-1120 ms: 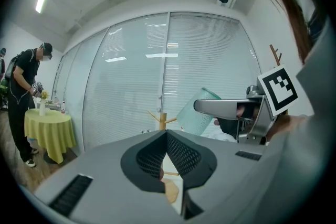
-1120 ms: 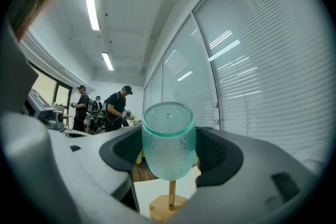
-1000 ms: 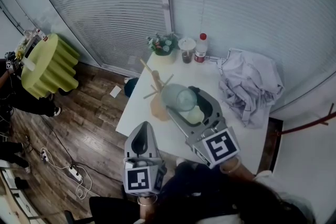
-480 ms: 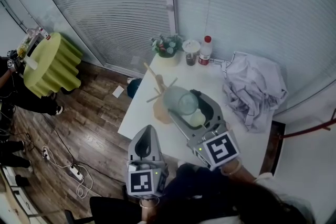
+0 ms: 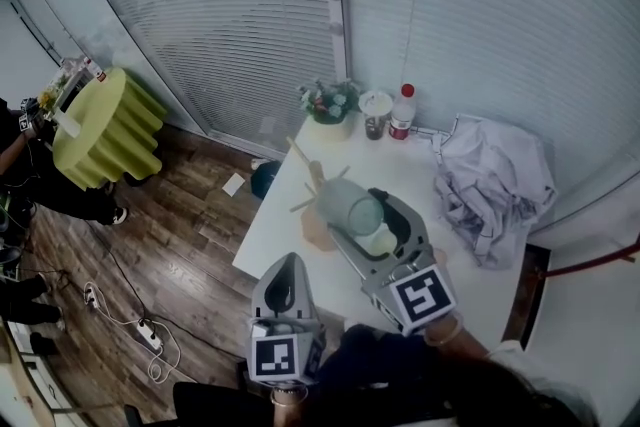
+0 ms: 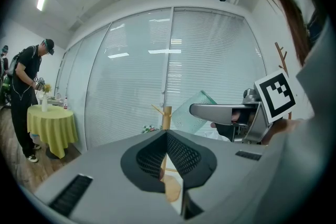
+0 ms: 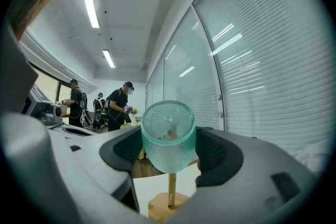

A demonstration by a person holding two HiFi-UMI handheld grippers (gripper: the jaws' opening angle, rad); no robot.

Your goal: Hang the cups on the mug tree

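Head view: a white tabletop (image 5: 285,230) stands by a wall of closed blinds, and on it, near its left edge, is a wooden mug tree (image 5: 312,177) with pegs angled upward. The right hand-held gripper (image 5: 358,208) reaches in from below, and its jaws are clamped on the sides of a translucent teal cup (image 5: 350,205). The cup is held tilted, clear of the tabletop, just right of the tree's post and over its base. Whether it touches a peg cannot be told.

In the right gripper view the cup (image 7: 168,136) sits squarely between the two dark pads of the right hand-held gripper (image 7: 170,153), one round end facing the camera. The mug tree (image 7: 170,192) shows its post and base directly beneath it, and a brownish shape shows through the glass.

The left hand-held gripper (image 5: 288,265) hangs low at the near left edge of the tabletop, well apart from the cup. In the left gripper view, the pads of the left hand-held gripper (image 6: 167,157) meet with nothing between them, and the mug tree (image 6: 166,114) rises just beyond.

At the far edge of the tabletop stand a small potted plant (image 5: 330,103), a lidded drink cup (image 5: 377,111) and a red-capped bottle (image 5: 403,112). A crumpled white cloth (image 5: 495,185) lies at the right. On the wood floor, left, is a round table with a yellow-green cover (image 5: 105,125).
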